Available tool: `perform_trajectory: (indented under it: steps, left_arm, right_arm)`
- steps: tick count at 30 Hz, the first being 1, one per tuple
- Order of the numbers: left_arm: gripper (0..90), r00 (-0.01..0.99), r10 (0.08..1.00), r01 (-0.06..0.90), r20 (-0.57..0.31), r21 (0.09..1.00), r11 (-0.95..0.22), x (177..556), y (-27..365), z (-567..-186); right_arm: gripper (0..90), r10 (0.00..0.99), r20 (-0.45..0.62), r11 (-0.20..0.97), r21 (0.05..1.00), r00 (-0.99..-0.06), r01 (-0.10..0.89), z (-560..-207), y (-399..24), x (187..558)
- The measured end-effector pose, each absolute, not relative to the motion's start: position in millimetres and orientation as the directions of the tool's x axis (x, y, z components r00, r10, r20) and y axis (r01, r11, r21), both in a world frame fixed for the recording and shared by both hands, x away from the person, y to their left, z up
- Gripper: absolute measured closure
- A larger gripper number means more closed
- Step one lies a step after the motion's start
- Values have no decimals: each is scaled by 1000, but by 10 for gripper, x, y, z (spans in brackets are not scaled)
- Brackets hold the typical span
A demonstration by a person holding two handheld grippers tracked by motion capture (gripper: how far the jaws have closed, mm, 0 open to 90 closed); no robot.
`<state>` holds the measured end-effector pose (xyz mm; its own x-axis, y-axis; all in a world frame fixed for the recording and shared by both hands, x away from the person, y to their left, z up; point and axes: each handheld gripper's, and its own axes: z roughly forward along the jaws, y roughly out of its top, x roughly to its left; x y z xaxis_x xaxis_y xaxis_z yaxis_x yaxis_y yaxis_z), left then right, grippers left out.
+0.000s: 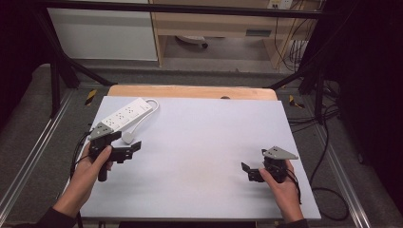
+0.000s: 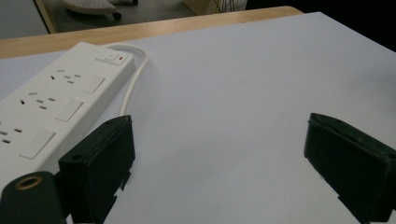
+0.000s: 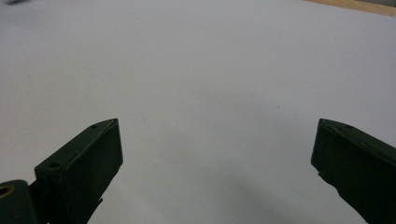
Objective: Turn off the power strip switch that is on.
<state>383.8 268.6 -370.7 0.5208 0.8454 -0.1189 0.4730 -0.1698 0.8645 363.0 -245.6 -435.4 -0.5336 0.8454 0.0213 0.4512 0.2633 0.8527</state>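
A white power strip (image 1: 124,114) with several sockets lies at the back left of the white mat, its white cable (image 1: 151,108) looping round to a round plug (image 1: 127,137). In the left gripper view the power strip (image 2: 51,100) lies just beyond the left jaw, red switch light at its far end. My left gripper (image 1: 127,142) is held low beside the strip's near end, open, nothing between its jaws. My right gripper (image 1: 252,166) rests at the front right of the mat, open and holding nothing. Open jaws frame bare mat in both views: left gripper (image 2: 219,163), right gripper (image 3: 215,168).
The white mat (image 1: 204,142) covers a wooden table (image 1: 190,91), whose edge shows along the back. Black frame posts (image 1: 54,80) stand at both sides. Cables (image 1: 328,142) trail on the floor at the right. A wooden cabinet (image 1: 214,28) stands beyond the table.
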Motion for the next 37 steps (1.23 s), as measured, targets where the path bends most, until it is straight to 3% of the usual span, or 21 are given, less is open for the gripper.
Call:
perform_trajectory:
  steps: [29,37]
  left_arm:
    - [88,505,844,512,-177,850,-128,3249,2898,-4198]
    - [82,551,823,522,-141,828,-207,3132,2805,-4341]
  right_arm:
    - [25,849,24,262,849,-527,460,-4368,-2463,3643]
    - [24,860,17,272,830,-510,488,-4412,-2470,3669]
